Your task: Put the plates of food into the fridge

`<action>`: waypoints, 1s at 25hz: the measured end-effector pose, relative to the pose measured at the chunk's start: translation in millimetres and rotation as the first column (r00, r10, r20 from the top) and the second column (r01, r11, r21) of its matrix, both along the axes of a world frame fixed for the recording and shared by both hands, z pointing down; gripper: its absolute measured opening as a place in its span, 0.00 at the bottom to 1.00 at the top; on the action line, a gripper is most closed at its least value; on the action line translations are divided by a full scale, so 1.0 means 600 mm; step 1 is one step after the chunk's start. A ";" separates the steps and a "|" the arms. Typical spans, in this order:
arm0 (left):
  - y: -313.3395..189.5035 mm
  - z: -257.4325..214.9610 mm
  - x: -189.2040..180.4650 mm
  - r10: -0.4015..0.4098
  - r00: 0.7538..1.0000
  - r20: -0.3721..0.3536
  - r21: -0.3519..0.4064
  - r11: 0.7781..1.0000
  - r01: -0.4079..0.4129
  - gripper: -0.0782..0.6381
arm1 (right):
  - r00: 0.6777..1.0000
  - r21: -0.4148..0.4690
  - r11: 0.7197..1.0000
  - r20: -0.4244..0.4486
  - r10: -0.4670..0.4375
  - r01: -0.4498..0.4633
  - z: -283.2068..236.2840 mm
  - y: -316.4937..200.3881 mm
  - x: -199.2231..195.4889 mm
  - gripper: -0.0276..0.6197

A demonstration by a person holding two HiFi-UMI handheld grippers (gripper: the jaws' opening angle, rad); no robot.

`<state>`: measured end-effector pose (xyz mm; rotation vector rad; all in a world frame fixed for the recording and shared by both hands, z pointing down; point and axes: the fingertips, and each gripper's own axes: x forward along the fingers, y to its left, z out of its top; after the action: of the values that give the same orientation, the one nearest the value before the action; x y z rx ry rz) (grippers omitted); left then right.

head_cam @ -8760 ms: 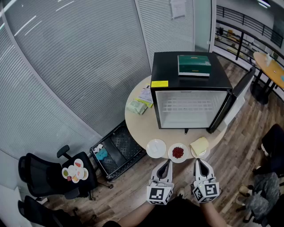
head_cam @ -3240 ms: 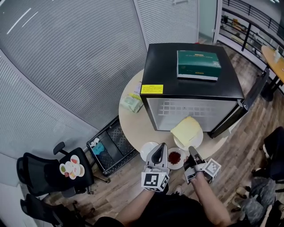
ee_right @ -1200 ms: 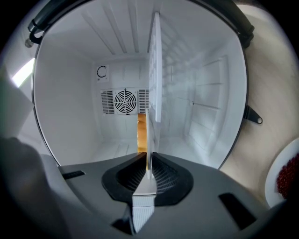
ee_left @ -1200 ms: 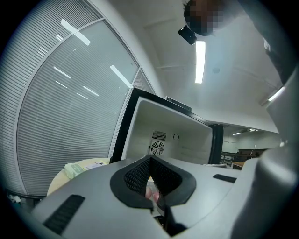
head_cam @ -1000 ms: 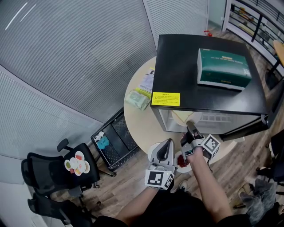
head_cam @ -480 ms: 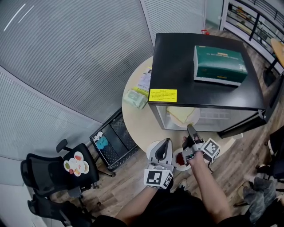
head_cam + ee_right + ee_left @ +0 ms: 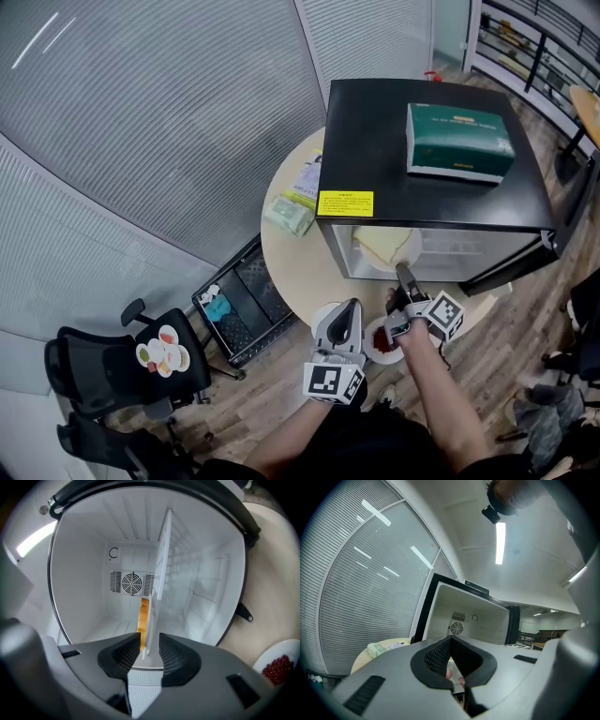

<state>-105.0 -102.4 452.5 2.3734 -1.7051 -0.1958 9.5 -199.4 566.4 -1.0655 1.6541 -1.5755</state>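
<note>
Plate of yellow food [image 7: 386, 251] is just inside the open fridge [image 7: 422, 112], with its near rim poking out toward me. Can't tell what it rests on in there. My right hand-held gripper [image 7: 403, 278] is at that rim, rolled on its side. Its jaws have just been opening and are now spread, with the rim between them and both pads off it. Plate of red food [image 7: 377, 343] sits on the round surface [image 7: 291, 262] in front of the fridge, partly hidden by my right hand. White plate [image 7: 322, 313] is beside it, partly behind my left hand-held gripper [image 7: 351, 309], which points level at the fridge with its jaws pressed together. Green box [image 7: 459, 141] lies on the fridge top.
</note>
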 end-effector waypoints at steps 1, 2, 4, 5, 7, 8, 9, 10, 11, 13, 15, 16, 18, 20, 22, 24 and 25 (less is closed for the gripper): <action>-0.001 0.001 -0.001 -0.001 1.000 0.000 -0.001 1.000 0.001 0.11 | 1.000 0.006 1.000 -0.004 0.004 -0.004 -0.002 0.002 0.001 0.21; -0.001 0.002 -0.002 -0.001 1.000 0.000 -0.001 1.000 0.001 0.11 | 1.000 0.011 1.000 -0.006 0.008 -0.008 -0.005 0.003 0.002 0.21; -0.002 0.003 -0.003 0.001 1.000 -0.002 -0.002 1.000 -0.001 0.11 | 1.000 0.024 1.000 -0.011 0.016 -0.016 -0.014 0.004 0.006 0.21; -0.003 0.003 -0.003 0.002 1.000 -0.002 -0.002 1.000 -0.002 0.11 | 1.000 0.034 0.999 -0.019 0.021 -0.020 -0.019 0.004 0.009 0.21; -0.004 0.001 -0.001 0.004 1.000 -0.003 -0.001 1.000 -0.004 0.11 | 0.998 0.051 0.998 -0.047 0.028 -0.026 -0.025 0.008 0.017 0.21; -0.004 0.001 0.001 0.006 1.000 -0.003 0.000 1.000 -0.006 0.11 | 0.997 0.057 0.998 -0.066 0.030 -0.026 -0.026 0.011 0.022 0.21; -0.004 0.001 0.004 0.008 1.000 -0.004 0.002 1.000 -0.008 0.11 | 0.996 0.064 0.998 -0.088 0.031 -0.025 -0.026 0.015 0.027 0.21; -0.003 0.001 0.007 0.010 1.000 -0.004 0.003 1.000 -0.010 0.11 | 0.994 0.070 0.997 -0.109 0.032 -0.024 -0.027 0.019 0.033 0.21; -0.002 0.000 0.009 0.012 1.000 -0.006 0.004 1.000 -0.012 0.12 | 0.991 0.075 0.997 -0.128 0.034 -0.025 -0.026 0.024 0.038 0.21; 0.001 -0.003 0.014 0.013 1.000 -0.009 0.007 1.000 -0.013 0.11 | 0.985 0.076 0.997 -0.165 0.039 -0.026 -0.025 0.034 0.047 0.21; 0.007 -0.005 0.019 0.016 1.000 -0.011 0.008 1.000 -0.016 0.11 | 0.973 0.080 0.997 -0.230 0.030 -0.012 -0.024 0.046 0.054 0.21; 0.010 -0.004 0.022 0.019 1.000 -0.012 0.008 1.000 -0.019 0.11 | 0.961 0.083 0.997 -0.275 0.022 0.001 -0.025 0.053 0.057 0.21; 0.015 -0.004 0.026 0.024 1.000 -0.009 0.008 1.000 -0.024 0.11 | 0.931 0.104 0.994 -0.365 0.016 0.024 -0.031 0.065 0.062 0.20; 0.017 -0.005 0.028 0.026 1.000 -0.005 0.009 1.000 -0.026 0.11 | 0.891 0.134 0.990 -0.453 0.027 0.038 -0.035 0.074 0.071 0.15; 0.020 -0.005 0.029 0.026 1.000 -0.001 0.008 1.000 -0.026 0.11 | 0.859 0.149 0.988 -0.510 0.037 0.046 -0.033 0.082 0.079 0.11; 0.023 -0.006 0.030 0.025 1.000 -0.001 0.009 1.000 -0.025 0.11 | 0.832 0.156 0.986 -0.553 0.040 0.056 -0.031 0.088 0.086 0.08; 0.024 -0.007 0.031 0.025 1.000 -0.001 0.010 1.000 -0.025 0.11 | 0.815 0.161 0.985 -0.577 0.043 0.062 -0.032 0.091 0.090 0.06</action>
<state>-86.6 -88.0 448.2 2.3999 -1.6777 -0.2017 63.4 -144.9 547.5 -1.5473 2.1456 -1.1323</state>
